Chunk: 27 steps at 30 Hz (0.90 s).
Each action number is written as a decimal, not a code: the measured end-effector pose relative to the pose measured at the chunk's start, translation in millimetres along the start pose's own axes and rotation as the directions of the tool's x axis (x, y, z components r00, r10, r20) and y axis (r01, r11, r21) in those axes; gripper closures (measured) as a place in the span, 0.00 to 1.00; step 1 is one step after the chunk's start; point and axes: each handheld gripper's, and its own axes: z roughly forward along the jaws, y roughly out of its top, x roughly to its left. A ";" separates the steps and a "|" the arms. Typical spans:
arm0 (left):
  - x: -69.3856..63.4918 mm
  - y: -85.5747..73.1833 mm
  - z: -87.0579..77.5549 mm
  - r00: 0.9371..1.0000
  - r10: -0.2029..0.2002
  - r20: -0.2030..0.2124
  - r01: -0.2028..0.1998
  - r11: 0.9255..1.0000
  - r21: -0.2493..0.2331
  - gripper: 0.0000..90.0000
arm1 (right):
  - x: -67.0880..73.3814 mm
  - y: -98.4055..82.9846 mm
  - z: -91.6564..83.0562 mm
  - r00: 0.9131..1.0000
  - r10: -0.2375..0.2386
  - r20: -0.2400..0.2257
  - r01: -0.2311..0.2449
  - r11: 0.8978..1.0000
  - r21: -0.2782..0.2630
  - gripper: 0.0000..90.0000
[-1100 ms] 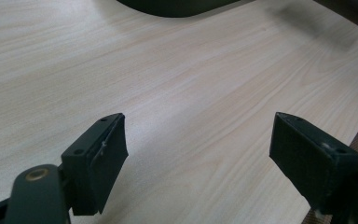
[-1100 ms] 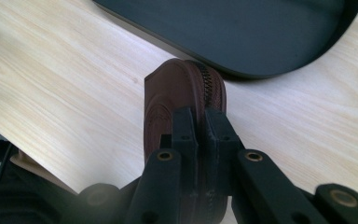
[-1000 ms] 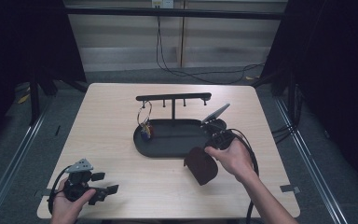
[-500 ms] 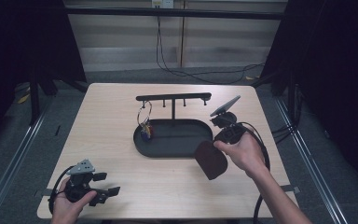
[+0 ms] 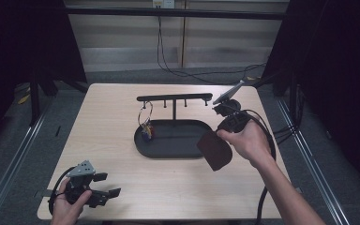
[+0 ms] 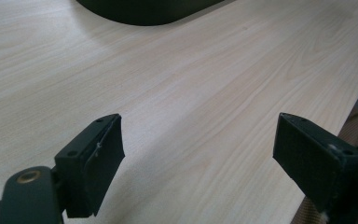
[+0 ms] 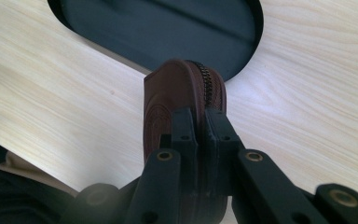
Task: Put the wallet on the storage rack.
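1. Right tool (image 5: pixel 215 149) is clamped on a brown zippered pouch (image 5: pixel 214 150); in the right gripper view the jaws pinch its edge beside the zipper, pouch (image 7: pixel 177 100) standing on end above the surface.
2. Pouch hangs just off the near right rim of the black oval tray (image 5: pixel 161 151), held clear of the surface (image 5: pixel 112 187). The high view cannot settle whether it overlaps the tray edge.
3. Handling, as a judgement: looks like leather or similar, light, semi-stiff, rounded. The zipper ridge gives the jaws a bite; the smooth faces could slip if it swings. An edge grip lets it pivot, so slow moves are advised.
4. Left tool (image 5: pixel 104 196) rests at the near left corner, jaws well apart, nothing between them; the left gripper view has bare wood under it and the tray's rim (image 6: pixel 144 14) far off.
5. Surroundings: a black rack (image 5: pixel 174 97) with a crossbar and pegs rises from the tray's far side. A key ring (image 5: pixel 145 123) hangs from a left peg, down into the tray.
6. Obstructions: the crossbar and post stand far of the pouch; the right tool's cable (image 5: pixel 267 140) loops by the wrist and could snag.
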 end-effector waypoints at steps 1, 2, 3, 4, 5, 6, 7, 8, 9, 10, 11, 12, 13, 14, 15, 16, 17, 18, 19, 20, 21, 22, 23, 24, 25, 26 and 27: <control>0.1 0.0 -0.3 1.000 -0.001 0.002 0.001 1.000 -0.001 0.18 | -0.5 1.1 -0.2 1.000 0.001 0.001 -0.001 1.000 -0.006 0.93; -0.1 -0.1 -0.1 1.000 -0.001 0.001 0.001 1.000 -0.004 0.18 | -1.0 3.4 -0.5 1.000 0.003 0.006 -0.003 1.000 -0.002 0.93; 0.0 -0.2 -0.1 1.000 0.002 0.006 -0.002 1.000 -0.004 0.18 | -1.4 5.3 -0.3 1.000 0.005 0.007 -0.005 1.000 0.002 0.93; 0.0 -0.2 -0.2 1.000 0.002 0.017 -0.002 1.000 -0.007 0.18 | -1.8 7.1 -0.2 1.000 0.009 0.008 -0.009 1.000 0.002 0.93; -0.4 -0.2 -0.4 1.000 0.003 0.020 -0.003 1.000 -0.011 0.18 | -1.7 9.2 0.0 1.000 0.009 0.015 -0.009 1.000 0.008 0.93; -0.7 -0.2 -0.4 1.000 0.008 0.019 -0.007 1.000 -0.013 0.18 | -1.9 11.1 0.1 1.000 0.007 0.019 -0.008 1.000 0.010 0.93; -1.3 -0.1 -0.4 1.000 0.012 0.015 -0.012 1.000 -0.011 0.18 | -1.9 12.5 0.1 1.000 0.010 0.019 -0.010 1.000 0.010 0.93; -1.5 -0.1 -0.2 1.000 0.015 0.013 -0.015 1.000 -0.008 0.18 | -2.0 15.2 -0.2 1.000 0.014 0.024 -0.014 1.000 0.013 0.93; -1.5 -0.2 0.0 1.000 0.016 0.014 -0.016 1.000 -0.004 0.18 | -1.8 17.3 0.3 0.999 0.016 0.031 -0.016 1.000 0.013 0.93; -1.9 -0.3 0.6 1.000 0.015 0.014 -0.015 1.000 -0.003 0.18 | -1.6 19.5 0.8 0.999 0.016 0.043 -0.017 1.000 0.018 0.93; -2.0 -0.2 0.9 1.000 0.015 0.014 -0.015 1.000 -0.002 0.18 | -1.4 21.6 1.0 0.999 0.012 0.048 -0.013 1.000 0.019 0.93; -2.0 -0.2 1.0 1.000 0.019 0.014 -0.019 1.000 0.001 0.18 | -1.2 23.3 0.9 0.999 0.018 0.044 -0.019 1.000 0.019 0.93; -2.1 -0.3 1.0 1.000 0.020 0.013 -0.020 1.000 0.001 0.18 | -1.5 25.8 0.8 0.999 0.019 0.042 -0.019 1.000 0.011 0.93; -2.3 -0.4 0.8 1.000 0.020 0.012 -0.020 1.000 -0.001 0.18 | -1.3 28.1 0.5 0.999 0.022 0.041 -0.022 1.000 0.013 0.93; -2.1 -0.4 0.6 1.000 0.023 0.016 -0.023 1.000 -0.001 0.18 | -1.1 30.3 0.5 0.999 0.020 0.048 -0.021 1.000 0.015 0.93; -2.6 -0.5 0.4 1.000 0.021 0.018 -0.021 1.000 -0.007 0.18 | -0.9 31.9 0.6 0.998 0.020 0.053 -0.021 1.000 0.012 0.93; -3.0 -0.4 -0.1 1.000 0.022 0.018 -0.022 1.000 -0.014 0.18 | -0.2 34.3 0.4 0.999 0.015 0.051 -0.016 1.000 0.010 0.93; -3.4 -0.3 -0.8 0.999 0.026 0.021 -0.025 1.000 -0.019 0.18 | 0.4 35.5 0.1 0.999 0.014 0.043 -0.015 1.000 0.009 0.93; -3.6 -0.4 -1.1 0.999 0.028 0.021 -0.027 0.999 -0.019 0.18 | 0.4 37.3 0.6 0.999 0.015 0.029 -0.015 1.000 0.005 0.93; -3.8 -0.4 -1.0 0.999 0.028 0.022 -0.028 0.999 -0.019 0.18 | -0.3 38.7 1.6 1.000 0.012 0.027 -0.013 1.000 0.005 0.93; -4.0 -0.5 -0.7 0.999 0.026 0.021 -0.026 0.999 -0.020 0.18 | -1.0 40.2 3.0 0.999 0.015 0.029 -0.016 1.000 0.006 0.93; -4.1 -0.5 -0.6 0.999 0.026 0.022 -0.026 0.999 -0.020 0.18 | -2.3 41.6 4.5 0.999 0.018 0.031 -0.018 1.000 0.006 0.93; -4.5 -0.6 -0.3 0.999 0.026 0.024 -0.025 0.999 -0.022 0.18 | -3.1 42.9 5.8 0.999 0.023 0.033 -0.023 1.000 0.010 0.93; -4.5 -0.3 -1.0 0.999 0.031 0.026 -0.030 0.999 -0.018 0.18 | -3.9 43.8 6.9 0.999 0.023 0.031 -0.024 1.000 0.011 0.93; -4.9 -0.2 -1.0 0.999 0.031 0.028 -0.030 0.999 -0.020 0.18 | -4.4 45.0 7.9 0.999 0.024 0.027 -0.024 1.000 0.017 0.93; -5.1 -0.3 -0.9 0.999 0.031 0.032 -0.031 0.999 -0.022 0.18 | -4.9 46.1 9.3 0.999 0.026 0.025 -0.026 0.999 0.019 0.93; -5.4 -0.4 -1.0 0.999 0.034 0.036 -0.033 0.999 -0.025 0.18 | -5.2 47.0 10.2 0.999 0.024 0.029 -0.025 0.999 0.020 0.93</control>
